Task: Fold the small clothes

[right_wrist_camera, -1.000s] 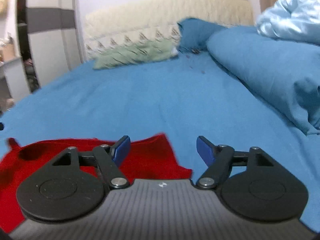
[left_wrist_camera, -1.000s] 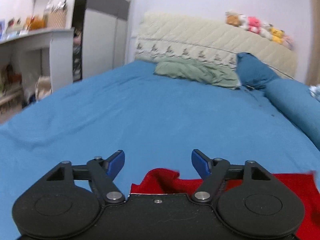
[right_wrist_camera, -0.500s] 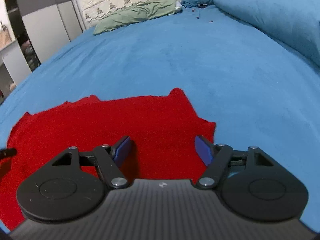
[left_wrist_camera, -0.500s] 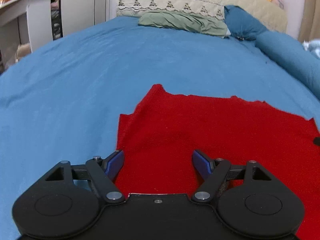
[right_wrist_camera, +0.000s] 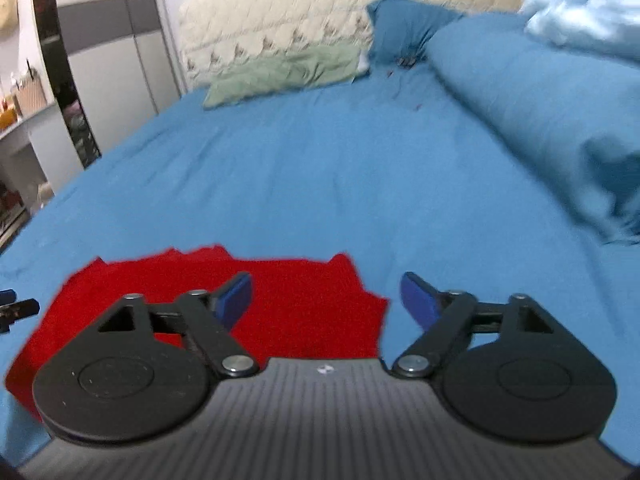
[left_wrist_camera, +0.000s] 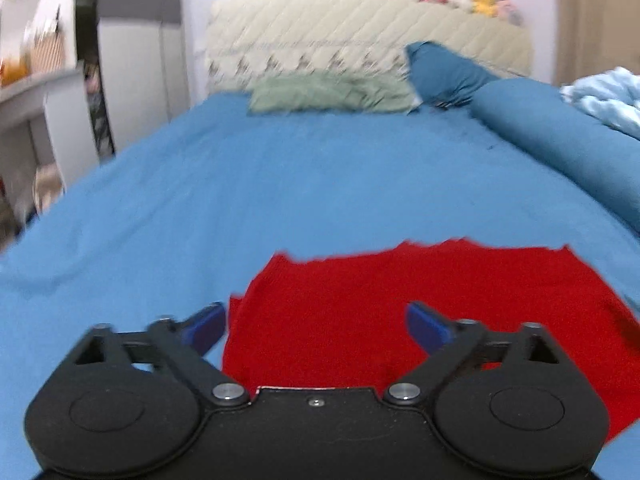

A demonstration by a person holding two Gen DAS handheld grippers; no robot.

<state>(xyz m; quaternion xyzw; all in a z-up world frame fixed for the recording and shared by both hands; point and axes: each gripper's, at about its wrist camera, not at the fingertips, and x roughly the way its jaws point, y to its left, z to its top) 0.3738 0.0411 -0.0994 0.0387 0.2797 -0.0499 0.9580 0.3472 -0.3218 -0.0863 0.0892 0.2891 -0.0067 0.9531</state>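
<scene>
Red cloth [left_wrist_camera: 400, 312], the small garment to be folded, lies flat on the blue bedsheet [left_wrist_camera: 280, 184] with its long axis running side to side across the bed, from nine o'clock to three o'clock as I stand behind the two hands. Starting at the left: the left gripper [left_wrist_camera: 316, 322] hangs just above the garment's left end, its blue fingertips [left_wrist_camera: 204, 326] spreading apart, and nothing is caught between them; the left tip sits over bare sheet just off the cloth's left edge at about nine o'clock, while the right tip is over red. From that camera most of the garment spreads away towards three o'clock, and its far hem runs across at twelve. Moving right, the right gripper [right_wrist_camera: 326, 300] mirrors this over the opposite end: its jaws are also widening and hold nothing, the left tip above red fabric, the right tip over blue sheet past the ragged right edge, so the cloth lies mainly towards nine and ten o'clock of it. At the far left rim of the right-hand view a dark sliver of the other tool shows. Each hand is thus nearest its own end, and neither is better placed for the middle. My guess is that the next fold turns on that side-to-side axis: either both corners go up towards twelve o'clock together, or one end is carried across to the other. Up at the headboard [left_wrist_camera: 360, 36] a green pillow [left_wrist_camera: 328, 94] lies well apart from the work.
</scene>
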